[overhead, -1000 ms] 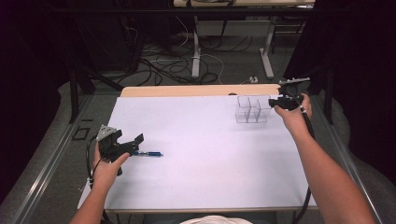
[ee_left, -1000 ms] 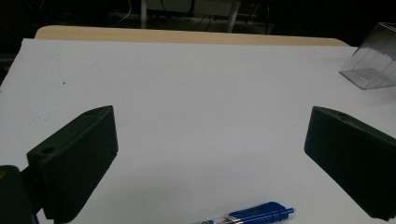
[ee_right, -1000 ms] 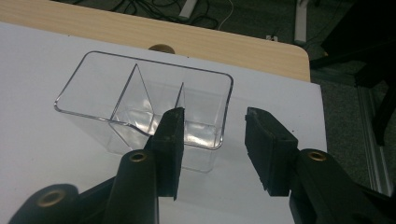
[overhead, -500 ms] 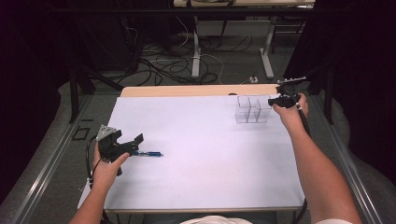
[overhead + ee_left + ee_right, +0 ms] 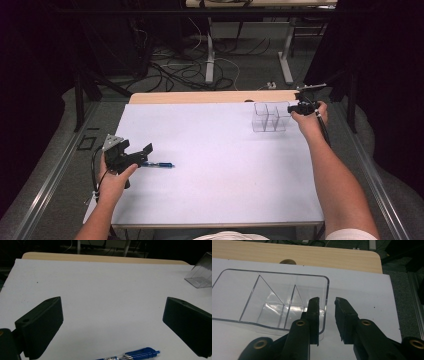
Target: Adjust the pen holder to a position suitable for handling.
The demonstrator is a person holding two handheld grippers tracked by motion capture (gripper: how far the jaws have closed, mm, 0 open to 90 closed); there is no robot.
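A clear plastic organizer [image 5: 269, 118] with several compartments stands at the far right of the white table top. My right gripper [image 5: 296, 107] is at its right end. In the right gripper view the right gripper [image 5: 327, 301] straddles the right wall of the organizer [image 5: 272, 297], one jaw inside and one outside. The jaws have just been closing, and narrow gaps remain on both sides of the wall. A blue pen [image 5: 159, 164] lies near the left edge. My left gripper [image 5: 142, 157] hovers just left of it, open wide, with the pen [image 5: 132, 355] low between its jaws.
A white sheet [image 5: 225, 180] covers the table, with a strip of bare wood [image 5: 200, 96] along the far edge. A round hole [image 5: 288, 262] in the wood lies just behind the organizer. Cables and desk legs [image 5: 210, 55] are on the floor beyond.
My right gripper has come down and slightly left onto the organizer's right wall, its jaws narrower. The left gripper and pen have not moved.
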